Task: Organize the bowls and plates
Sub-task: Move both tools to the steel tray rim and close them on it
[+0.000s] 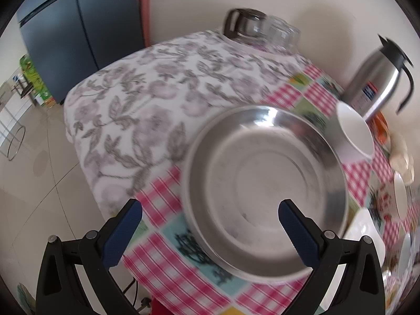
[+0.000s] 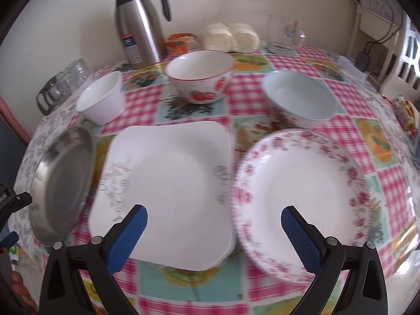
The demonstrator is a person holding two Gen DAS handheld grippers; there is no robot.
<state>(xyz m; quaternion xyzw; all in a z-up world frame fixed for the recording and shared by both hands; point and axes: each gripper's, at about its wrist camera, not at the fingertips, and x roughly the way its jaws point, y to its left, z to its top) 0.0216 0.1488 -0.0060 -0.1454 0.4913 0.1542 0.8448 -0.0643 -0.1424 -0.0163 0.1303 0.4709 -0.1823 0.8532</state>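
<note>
Progress: nothing stacked, all sorting left | plates near: steel plate (image 2: pixel 61 183) left, square plate (image 2: pixel 168 194), flowered plate (image 2: pixel 302 199) right | three bowls (image 2: pixel 200 78) far | left gripper (image 1: pixel 210 215), right gripper (image 2: pixel 214 219) spread wide, empty

Bright, soft daylight; motion blur throughout; fisheye bending and dark corners.

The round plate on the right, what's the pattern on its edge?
Little pink flowers ring the rim of the round plate; its middle is plain white. The right wrist view shows it best.
</note>
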